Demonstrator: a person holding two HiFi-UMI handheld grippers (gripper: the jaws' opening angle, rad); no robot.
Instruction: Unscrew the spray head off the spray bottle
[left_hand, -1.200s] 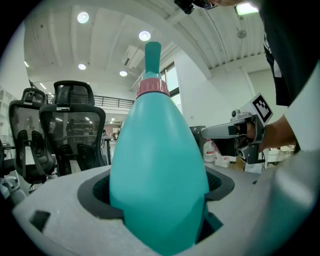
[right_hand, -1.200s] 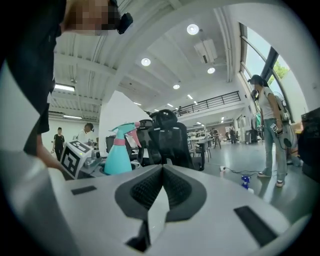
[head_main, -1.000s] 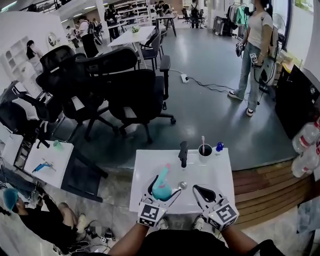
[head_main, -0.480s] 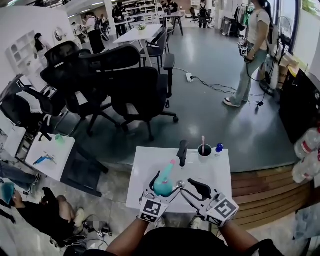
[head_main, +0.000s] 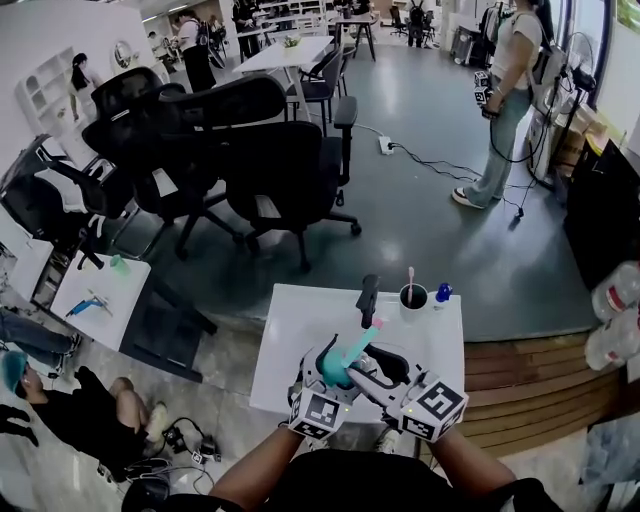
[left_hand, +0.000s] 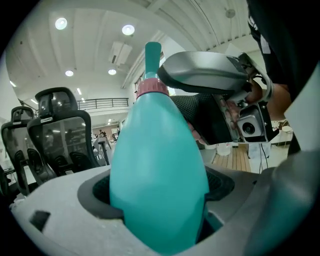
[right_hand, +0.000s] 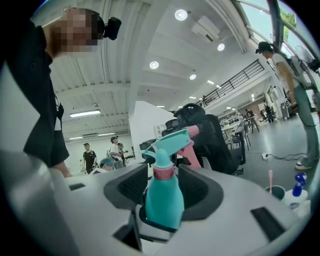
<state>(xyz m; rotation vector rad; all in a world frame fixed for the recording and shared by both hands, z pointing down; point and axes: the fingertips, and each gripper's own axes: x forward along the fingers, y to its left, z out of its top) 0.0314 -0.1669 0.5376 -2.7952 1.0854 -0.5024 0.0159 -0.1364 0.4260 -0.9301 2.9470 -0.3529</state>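
A teal spray bottle (head_main: 334, 368) with a pink collar (right_hand: 163, 172) and a teal spray head (right_hand: 172, 140) with a pink trigger is held above the white table (head_main: 290, 325), its head tilted up to the right. My left gripper (head_main: 322, 385) is shut on the bottle's body (left_hand: 157, 165), which fills the left gripper view. My right gripper (head_main: 368, 376) reaches in from the right, one jaw on each side of the bottle's neck. Its jaws are opening, and a gap shows between each pad and the bottle (right_hand: 164, 200).
At the table's far edge stand a black upright object (head_main: 367, 300), a cup with a toothbrush (head_main: 411, 296) and a small blue item (head_main: 441, 292). Black office chairs (head_main: 250, 150) crowd the floor beyond. A person (head_main: 508, 90) stands far right. A wooden platform (head_main: 530, 380) lies right.
My right gripper has swung left from the table's front to the bottle and its jaws have parted. The left gripper has tilted the bottle's head to the right.
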